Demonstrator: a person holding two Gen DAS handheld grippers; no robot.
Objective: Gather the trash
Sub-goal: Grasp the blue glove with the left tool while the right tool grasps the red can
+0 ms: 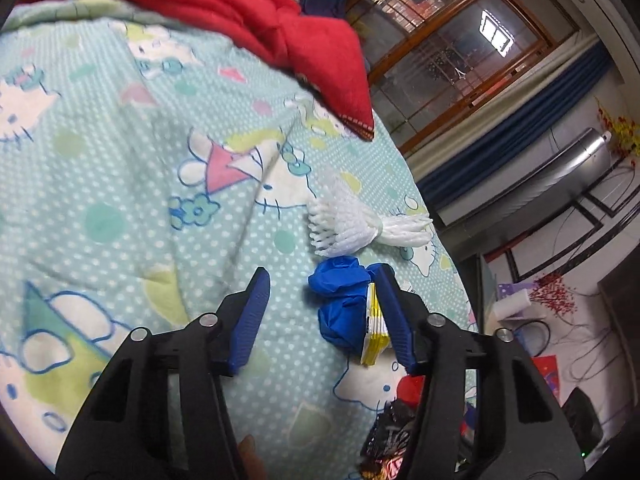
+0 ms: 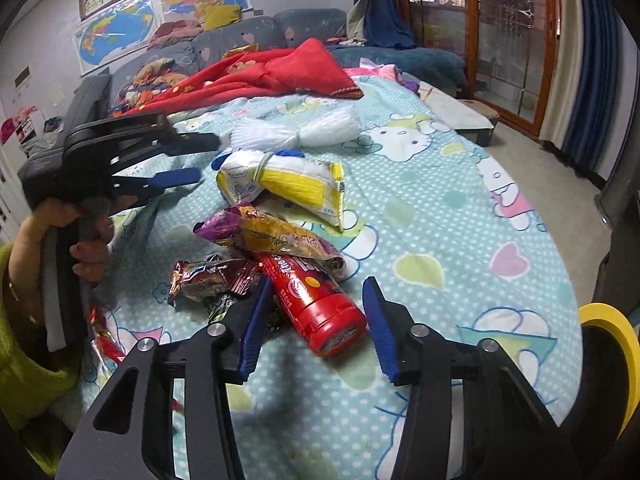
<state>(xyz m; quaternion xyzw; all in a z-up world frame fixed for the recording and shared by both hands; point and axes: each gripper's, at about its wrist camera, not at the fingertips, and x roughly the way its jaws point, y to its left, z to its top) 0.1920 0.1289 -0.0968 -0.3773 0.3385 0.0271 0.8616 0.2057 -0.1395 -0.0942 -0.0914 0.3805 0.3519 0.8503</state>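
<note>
Left gripper [image 1: 320, 312] spread wide around blue wad [image 1: 340, 304], right gripper [image 2: 316, 320] spread around red canister [image 2: 316, 304]

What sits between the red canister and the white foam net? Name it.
In the right wrist view: a purple-gold snack wrapper, then a yellow-white packet, between the red canister and white foam net.

Soft matt printed cloth on bed cover [image 2: 440, 208]; glossy red plastic bottle [image 2: 320, 304]; crinkled shiny foil wrappers [image 2: 272, 236]; white foam netting [image 1: 352, 224]; ridged blue pads [image 2: 376, 328].

Home bedroom: cartoon bedspread [image 2: 440, 216], sofa [image 2: 248, 36]
</note>
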